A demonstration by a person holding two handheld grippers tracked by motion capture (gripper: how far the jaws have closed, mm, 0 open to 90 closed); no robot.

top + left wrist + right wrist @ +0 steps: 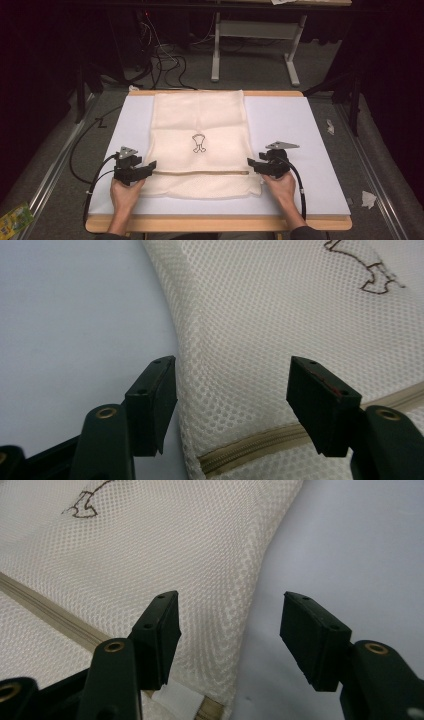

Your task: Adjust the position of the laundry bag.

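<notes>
High view: a cream mesh fabric bag with a tan zipper and a small dark outline motif (199,145) lies flat on the pale lavender counter (295,130), reaching from the counter's middle to its 12 o'clock edge. The left gripper (150,166) sits at the bag's 8 o'clock corner, the right gripper (252,164) at its 4 o'clock corner, both by the zipper line. If they close now, I judge they could pinch only one mesh layer or slip off the edge.

Left gripper view: the fingers (152,400) stand wide apart, straddling the bag's side seam above the zipper end (240,450); a bite on the zipper tape might jam it.

Right gripper view: the fingers (310,635) gape open across the bag's edge, holding nothing; the weave is fine, soft and limp
</notes>
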